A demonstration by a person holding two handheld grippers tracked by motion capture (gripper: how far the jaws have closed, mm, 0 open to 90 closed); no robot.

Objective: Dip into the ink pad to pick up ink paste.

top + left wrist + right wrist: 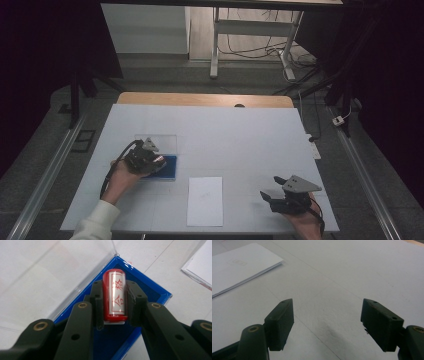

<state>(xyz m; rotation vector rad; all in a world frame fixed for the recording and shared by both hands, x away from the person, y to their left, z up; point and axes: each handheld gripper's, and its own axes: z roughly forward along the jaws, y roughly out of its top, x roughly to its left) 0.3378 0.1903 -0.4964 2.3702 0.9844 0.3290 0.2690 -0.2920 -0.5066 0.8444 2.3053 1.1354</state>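
A red stamp (114,296) with a white label of red characters is clamped between the jaws of my left gripper (114,302). Under it lies a blue ink pad (140,283) in a case whose clear lid (156,141) is folded back. In the high view the left gripper (150,162) hovers over the blue pad (169,169) at the table's left. My right gripper (327,322) is open with nothing between its jaws, low over the white table (352,270). It shows at the front right (274,192) in the high view.
A stack of white paper sheets (205,200) lies near the front edge between the two grippers, also at the upper left (239,265) in the right gripper view. The white table top (240,135) spreads behind. A desk frame and cables (250,47) stand on the floor beyond.
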